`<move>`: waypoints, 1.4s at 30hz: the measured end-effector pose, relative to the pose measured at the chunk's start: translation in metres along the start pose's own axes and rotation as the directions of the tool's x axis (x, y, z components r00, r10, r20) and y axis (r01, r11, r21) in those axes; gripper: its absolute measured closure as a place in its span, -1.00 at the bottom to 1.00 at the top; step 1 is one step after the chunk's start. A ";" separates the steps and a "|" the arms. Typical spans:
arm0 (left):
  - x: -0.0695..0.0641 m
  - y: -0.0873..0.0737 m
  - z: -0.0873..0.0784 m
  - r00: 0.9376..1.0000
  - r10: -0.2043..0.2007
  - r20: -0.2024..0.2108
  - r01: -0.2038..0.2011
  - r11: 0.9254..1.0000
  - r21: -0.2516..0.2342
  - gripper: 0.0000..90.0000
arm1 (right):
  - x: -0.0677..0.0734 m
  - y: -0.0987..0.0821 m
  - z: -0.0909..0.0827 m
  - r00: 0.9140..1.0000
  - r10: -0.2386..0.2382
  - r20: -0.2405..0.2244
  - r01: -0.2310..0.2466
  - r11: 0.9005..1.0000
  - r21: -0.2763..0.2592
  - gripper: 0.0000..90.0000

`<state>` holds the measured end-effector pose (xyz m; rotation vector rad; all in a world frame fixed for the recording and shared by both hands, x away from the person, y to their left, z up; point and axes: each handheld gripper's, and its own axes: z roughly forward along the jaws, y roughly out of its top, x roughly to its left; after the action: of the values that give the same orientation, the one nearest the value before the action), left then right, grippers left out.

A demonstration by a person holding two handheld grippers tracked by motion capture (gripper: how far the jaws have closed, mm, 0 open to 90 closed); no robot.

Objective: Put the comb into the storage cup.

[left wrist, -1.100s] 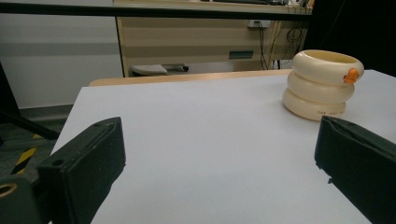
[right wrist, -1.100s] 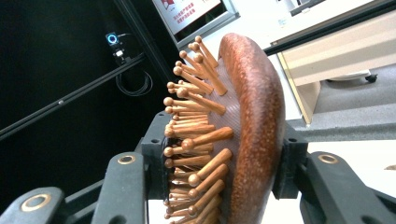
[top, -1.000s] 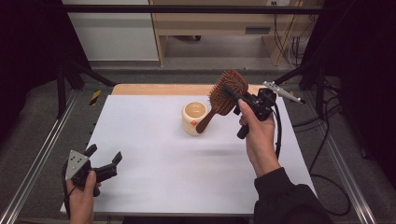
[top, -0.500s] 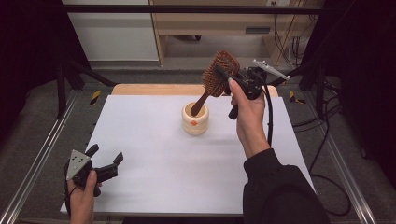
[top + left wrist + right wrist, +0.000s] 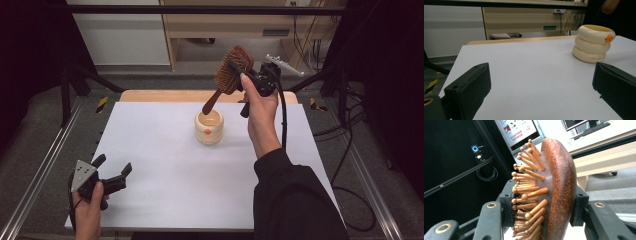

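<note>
High view: my right gripper (image 5: 246, 76) clamps the brush (image 5: 233, 69) head, handle tip above the cup (image 5: 209, 127). Left gripper (image 5: 111, 172) rests wide open. Next I'd lower the handle straight in.

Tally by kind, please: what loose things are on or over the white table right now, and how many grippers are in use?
Wooden hairbrush: 1
Cream ringed cup: 1
Left gripper: 1
Right gripper: 1
Total: 4
</note>
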<state>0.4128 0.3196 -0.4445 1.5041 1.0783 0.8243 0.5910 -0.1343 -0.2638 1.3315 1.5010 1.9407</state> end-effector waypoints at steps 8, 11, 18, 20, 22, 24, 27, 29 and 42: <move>-0.002 0.000 0.002 1.000 -0.003 0.016 0.003 1.000 0.006 -0.96 | 0.000 0.001 0.007 1.000 -0.016 0.002 0.016 1.000 -0.010 0.14; -0.002 0.000 0.002 1.000 -0.005 0.016 0.005 1.000 0.006 -0.96 | 0.000 0.001 0.010 1.000 -0.030 0.008 0.030 1.000 -0.005 0.14; 0.000 0.000 0.002 1.000 -0.009 0.016 0.009 1.000 0.005 -0.96 | 0.004 -0.002 0.016 0.997 -0.070 0.020 0.070 0.997 0.015 0.14; 0.000 0.000 0.002 1.000 -0.010 0.016 0.010 1.000 0.005 -0.96 | 0.005 -0.004 0.017 0.997 -0.077 0.020 0.077 0.997 0.024 0.14; 0.000 0.000 0.002 1.000 -0.009 0.014 0.009 1.000 0.005 -0.96 | 0.005 -0.005 0.018 0.996 -0.087 0.021 0.086 0.996 0.028 0.14; 0.001 0.000 0.002 1.000 -0.010 0.013 0.010 1.000 0.004 -0.96 | 0.006 -0.006 0.019 0.995 -0.099 0.024 0.098 0.995 0.036 0.13; 0.002 0.000 0.002 1.000 -0.012 0.009 0.012 1.000 0.003 -0.96 | 0.006 -0.009 0.020 0.993 -0.119 0.024 0.118 0.992 0.050 0.13; 0.002 0.000 0.003 1.000 -0.014 0.007 0.014 1.000 0.002 -0.96 | 0.006 -0.011 0.021 0.991 -0.129 0.025 0.127 0.990 0.058 0.13; 0.003 0.001 0.002 1.000 -0.014 0.009 0.014 1.000 0.000 -0.96 | 0.005 -0.022 0.027 0.987 -0.156 0.037 0.152 0.984 0.094 0.13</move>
<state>0.4160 0.3218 -0.4444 1.4973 1.0815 0.8071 0.6054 -0.1070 -0.2816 1.2464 1.6366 1.7565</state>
